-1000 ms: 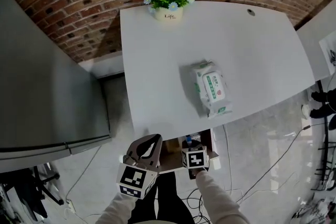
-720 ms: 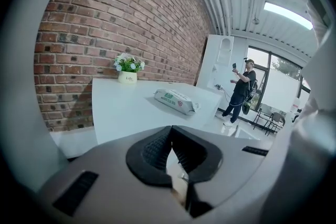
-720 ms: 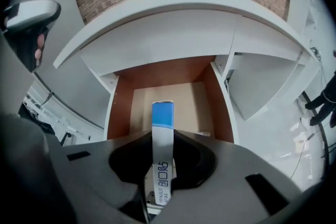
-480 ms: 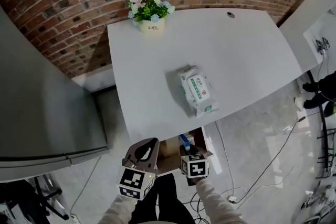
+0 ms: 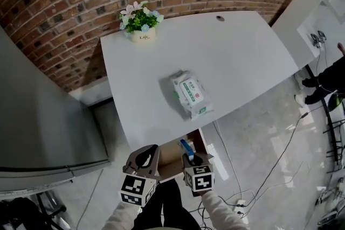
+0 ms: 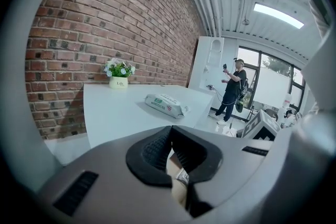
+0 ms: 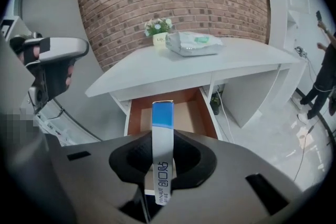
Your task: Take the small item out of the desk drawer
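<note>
Overhead, the left gripper (image 5: 146, 153) and the right gripper (image 5: 190, 156) hover at the open drawer (image 5: 168, 161) under the white desk (image 5: 140, 89), the right one carrying a slim blue-tipped box (image 5: 186, 145) above it; left gripper view: its jaws are pressed together at the tips; right gripper view: its jaws are clamped on the box, which sits clear of the drawer below.

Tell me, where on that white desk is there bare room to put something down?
The desk is bare right of the wipes pack and between it and the flower pot. Crowded: above the open drawer, where the right gripper holds a slim box.
</note>
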A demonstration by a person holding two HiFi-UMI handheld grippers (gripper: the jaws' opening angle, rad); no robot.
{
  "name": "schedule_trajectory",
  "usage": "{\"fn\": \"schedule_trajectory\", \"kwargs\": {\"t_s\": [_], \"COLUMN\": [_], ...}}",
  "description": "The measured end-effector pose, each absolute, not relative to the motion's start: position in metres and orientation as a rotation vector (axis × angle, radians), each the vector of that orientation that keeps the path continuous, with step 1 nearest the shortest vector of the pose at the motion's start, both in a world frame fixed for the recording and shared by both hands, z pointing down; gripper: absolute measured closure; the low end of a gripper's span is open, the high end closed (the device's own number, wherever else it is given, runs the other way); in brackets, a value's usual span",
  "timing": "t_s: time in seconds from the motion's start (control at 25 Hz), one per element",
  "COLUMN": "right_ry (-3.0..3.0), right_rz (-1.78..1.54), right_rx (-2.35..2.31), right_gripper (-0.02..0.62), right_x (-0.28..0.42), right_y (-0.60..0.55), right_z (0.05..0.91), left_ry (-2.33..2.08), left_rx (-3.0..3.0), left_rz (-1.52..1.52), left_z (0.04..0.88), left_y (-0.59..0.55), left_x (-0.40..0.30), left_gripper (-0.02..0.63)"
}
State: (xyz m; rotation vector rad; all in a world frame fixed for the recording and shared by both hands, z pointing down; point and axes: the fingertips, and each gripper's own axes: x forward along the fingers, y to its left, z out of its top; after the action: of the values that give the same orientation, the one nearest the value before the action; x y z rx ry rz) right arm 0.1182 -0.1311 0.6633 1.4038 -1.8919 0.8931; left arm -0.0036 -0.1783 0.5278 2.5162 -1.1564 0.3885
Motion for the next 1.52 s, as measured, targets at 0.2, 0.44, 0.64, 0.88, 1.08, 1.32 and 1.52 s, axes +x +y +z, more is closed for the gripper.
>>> {"fn": "schedule_trajectory", "kwargs": {"t_s": [0.2,0.44,0.64,0.88,1.08,1.32,1.52], "right_ry": [-1.950,-2.006,-2.049,-2.089,-2.136,-2.187,-2.229], "right_rz": [0.854,0.836,0.804,0.764,0.757,0.757,0.726], "right_rx": [1.443,1.508,1.555,1.598,1.637,1.684,1.712], "right_gripper": [0.502,0.502,0.502,0.502,0.502,0.502,0.502], "right_x": [0.113,0.110,0.111,0.114,0.113,0.111,0.108], "right_y": [-0.125,-0.121,-0.115,-0.111,-0.107,-0.105,-0.105], "right_z": [0.634,0.600,0.572,0.542,0.518,0.492,0.472], "left_ry": [-1.142,-1.118,-1.106,-1.099,-1.099,-1.099,-1.103], "left_rx": [2.530,2.571,2.599,2.617,2.626,2.642,2.656], "left_rz": [0.394,0.413,0.405,0.396,0.388,0.380,0.364], "left_z": [0.525,0.518,0.509,0.500,0.494,0.485,0.478], "left_y": [-0.171,-0.168,-0.165,-0.160,-0.155,-0.152,-0.151], "left_x": [-0.004,-0.004,-0.002,0.002,0.003,0.003,0.002], "left_gripper": [0.588,0.588,0.588,0.588,0.588,0.588,0.588]}}
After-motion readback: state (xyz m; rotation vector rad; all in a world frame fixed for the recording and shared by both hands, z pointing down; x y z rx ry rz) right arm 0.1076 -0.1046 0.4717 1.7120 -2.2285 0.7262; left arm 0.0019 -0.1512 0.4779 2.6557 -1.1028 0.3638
